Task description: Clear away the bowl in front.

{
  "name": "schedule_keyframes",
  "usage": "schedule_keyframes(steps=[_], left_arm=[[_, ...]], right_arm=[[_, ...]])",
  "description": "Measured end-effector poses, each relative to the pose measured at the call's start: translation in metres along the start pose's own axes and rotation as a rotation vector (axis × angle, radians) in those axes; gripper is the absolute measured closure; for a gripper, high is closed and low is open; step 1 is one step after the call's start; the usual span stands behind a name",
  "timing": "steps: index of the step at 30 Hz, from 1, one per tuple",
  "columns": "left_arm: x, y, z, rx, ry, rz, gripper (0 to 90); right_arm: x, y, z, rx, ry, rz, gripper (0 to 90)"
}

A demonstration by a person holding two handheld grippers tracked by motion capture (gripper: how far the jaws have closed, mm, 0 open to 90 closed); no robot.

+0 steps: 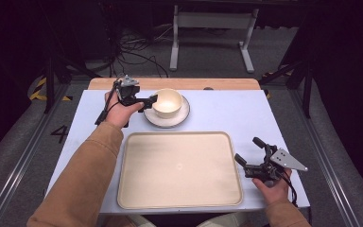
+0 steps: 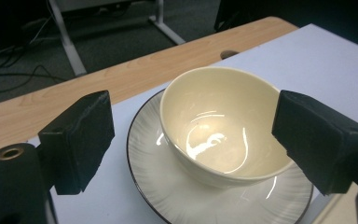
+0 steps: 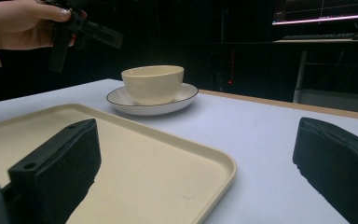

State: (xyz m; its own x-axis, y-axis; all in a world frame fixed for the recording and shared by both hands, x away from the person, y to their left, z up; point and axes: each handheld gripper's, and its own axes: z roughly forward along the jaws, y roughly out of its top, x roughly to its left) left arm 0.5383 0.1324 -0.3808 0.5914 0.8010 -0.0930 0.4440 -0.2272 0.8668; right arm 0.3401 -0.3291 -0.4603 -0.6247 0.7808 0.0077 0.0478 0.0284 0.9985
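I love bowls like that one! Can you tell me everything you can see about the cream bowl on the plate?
The cream, glossy, ceramic-looking round bowl is empty, and light glints off its inside. It stands upright on a pale round plate with a dark rim, near the far side of the light blue table, beyond the beige tray. The left gripper hovers at its left with jaws open either side of it, not touching.

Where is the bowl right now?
The bowl sits on the plate at the table's far left in the high view, beyond the tray, with the left gripper beside it.
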Motion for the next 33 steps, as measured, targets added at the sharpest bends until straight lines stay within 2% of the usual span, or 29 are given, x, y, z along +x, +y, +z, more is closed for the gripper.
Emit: schedule_keyframes(steps=[6, 8, 13, 18, 22, 25, 33], left_arm=[[0.002, 0.000, 0.016, 0.062, -0.051, -0.054, 20.3], [0.004, 0.002, 0.021, 0.086, -0.059, -0.054, 20.9], [0.004, 0.001, 0.034, 0.140, -0.073, -0.084, 22.0], [0.006, -0.003, 0.043, 0.160, -0.061, -0.119, 23.9], [0.010, -0.004, 0.049, 0.194, -0.048, -0.148, 25.1], [0.010, -0.005, 0.050, 0.206, -0.055, -0.169, 27.0], [0.008, -0.008, 0.062, 0.268, -0.055, -0.171, 31.9]], right_arm=[[0.001, 0.000, 0.000, 0.003, 0.004, -0.007, 1.1], [0.001, 0.000, 0.000, 0.005, 0.003, -0.012, 1.2], [0.001, 0.000, 0.000, 0.002, 0.004, -0.018, 1.4], [0.002, 0.000, 0.000, -0.001, 0.004, -0.017, 1.5], [0.002, 0.000, 0.000, 0.001, 0.004, -0.020, 1.8], [0.002, 0.000, 0.000, 0.003, 0.005, -0.020, 1.8], [0.002, 0.000, 0.000, 0.003, 0.005, -0.025, 2.3]])
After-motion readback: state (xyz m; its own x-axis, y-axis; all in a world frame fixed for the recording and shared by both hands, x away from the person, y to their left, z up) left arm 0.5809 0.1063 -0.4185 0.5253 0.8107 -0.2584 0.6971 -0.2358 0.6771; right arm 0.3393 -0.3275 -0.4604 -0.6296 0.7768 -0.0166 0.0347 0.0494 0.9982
